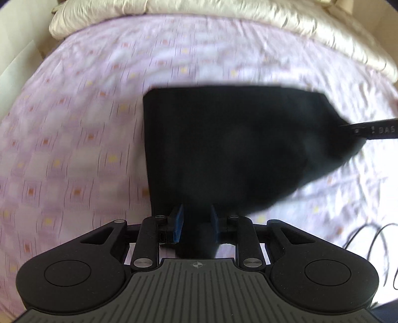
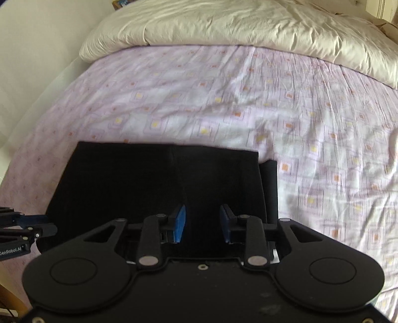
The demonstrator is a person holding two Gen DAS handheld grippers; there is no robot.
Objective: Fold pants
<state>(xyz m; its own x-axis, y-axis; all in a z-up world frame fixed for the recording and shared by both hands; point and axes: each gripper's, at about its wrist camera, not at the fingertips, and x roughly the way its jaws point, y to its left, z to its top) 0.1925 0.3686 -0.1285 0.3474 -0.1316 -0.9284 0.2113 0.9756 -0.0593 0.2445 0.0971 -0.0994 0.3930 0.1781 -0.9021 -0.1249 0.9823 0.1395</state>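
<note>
On the bed (image 2: 223, 104), covered by a lilac patterned sheet, the black pants (image 2: 154, 183) lie partly folded into a broad dark panel, with a cream duvet (image 2: 223, 22) bunched along the far side. Seen from the left wrist, the left hand-held gripper (image 1: 196, 221) points steeply down at the near edge of the pants (image 1: 223, 144); its blue pads (image 1: 179, 221) stand close together with a bunched strip of black cloth pinched between them, so this unit has hold of the fabric. From that grip the cloth spreads away and to the right, where the picture is blurred and the other tool's dark finger (image 1: 373, 130) meets the far right corner. Seen from the right wrist, the right hand-held gripper (image 2: 202, 223) sits over the near edge of the folded panel, its jaws about half open. Black fabric fills the gap between its blue pads (image 2: 180, 223); whether they press on the cloth cannot be determined. A narrower second layer of the pants shows just beyond the panel's right edge. The left tool enters at the lower left of this view, at the panel's near left corner.
</note>
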